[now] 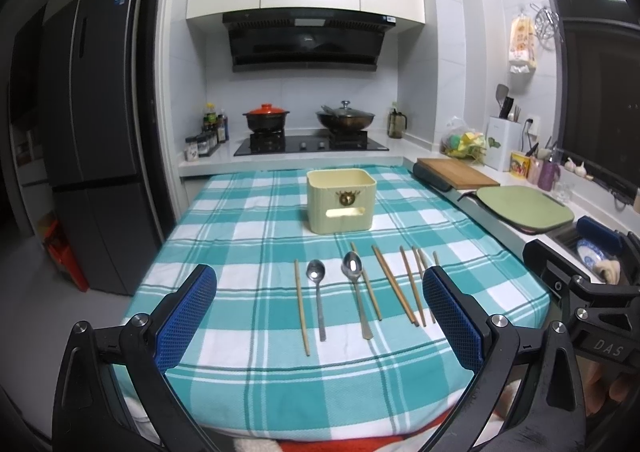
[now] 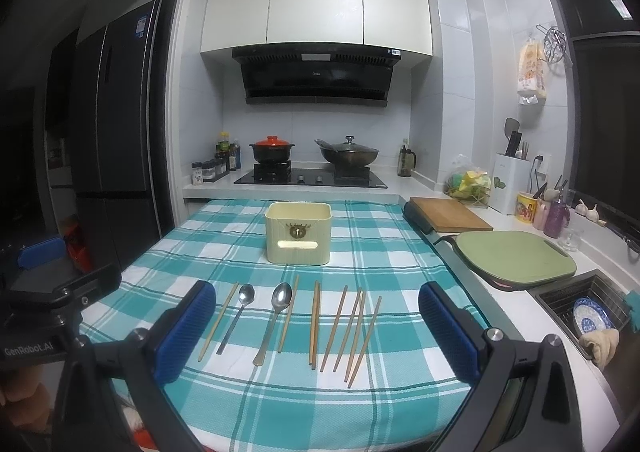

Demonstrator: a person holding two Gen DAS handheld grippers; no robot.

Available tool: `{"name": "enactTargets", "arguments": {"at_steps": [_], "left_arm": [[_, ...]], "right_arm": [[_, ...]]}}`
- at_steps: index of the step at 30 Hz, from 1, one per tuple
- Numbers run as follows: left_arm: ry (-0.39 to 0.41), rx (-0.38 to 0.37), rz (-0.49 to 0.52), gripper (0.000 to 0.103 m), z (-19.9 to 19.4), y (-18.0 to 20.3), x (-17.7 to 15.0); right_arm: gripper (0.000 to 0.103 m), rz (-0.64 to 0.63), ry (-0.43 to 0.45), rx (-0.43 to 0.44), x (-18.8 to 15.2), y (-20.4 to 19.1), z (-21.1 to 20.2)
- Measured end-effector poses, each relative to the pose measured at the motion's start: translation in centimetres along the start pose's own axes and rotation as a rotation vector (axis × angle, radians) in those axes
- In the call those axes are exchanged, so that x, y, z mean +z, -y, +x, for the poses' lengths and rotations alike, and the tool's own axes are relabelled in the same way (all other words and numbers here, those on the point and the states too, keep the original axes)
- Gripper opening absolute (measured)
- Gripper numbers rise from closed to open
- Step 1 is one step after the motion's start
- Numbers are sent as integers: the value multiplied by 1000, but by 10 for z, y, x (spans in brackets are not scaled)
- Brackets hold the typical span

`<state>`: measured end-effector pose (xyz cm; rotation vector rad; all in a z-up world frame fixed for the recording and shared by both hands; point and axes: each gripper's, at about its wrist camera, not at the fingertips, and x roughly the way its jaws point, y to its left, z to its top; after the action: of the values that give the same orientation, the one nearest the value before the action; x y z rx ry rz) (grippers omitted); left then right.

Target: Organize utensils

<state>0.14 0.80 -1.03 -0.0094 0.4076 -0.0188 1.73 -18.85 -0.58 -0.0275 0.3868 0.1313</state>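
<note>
— Teal-checked cloth (image 2: pixel 248 404) covers your worktop; where's the bin (image 2: pixel 298 233)?

— Far middle of the cloth, upright. Nearer you than the bin, two spoons (image 2: pixel 244 314) and the chopsticks (image 2: pixel 348 336) lie in a row.

— My grippers?

— Your left gripper (image 1: pixel 320 316) is spread wide and empty, above the near edge, well short of the bin. Your right gripper (image 2: pixel 316 326) is likewise wide apart, holding nothing, the row showing between its pads (image 2: pixel 448 336).

Left wrist view: right pad (image 1: pixel 454 318) covers the rightmost chopsticks (image 1: pixel 424 272); count unclear, maybe three. Yellow bin (image 2: pixel 298 238) interior hidden in both views.
</note>
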Motion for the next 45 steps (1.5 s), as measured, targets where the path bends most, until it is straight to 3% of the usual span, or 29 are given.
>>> {"name": "enactTargets", "arguments": {"at_steps": [28,45], "left_arm": [[-19,0,3,103,4,3,-1],[-95,-13,23,103,47,10,7]], "right_arm": [[103,-4,-37,-8,-2,-2,12],[103,17,-113,-29,-4,8,44]]}}
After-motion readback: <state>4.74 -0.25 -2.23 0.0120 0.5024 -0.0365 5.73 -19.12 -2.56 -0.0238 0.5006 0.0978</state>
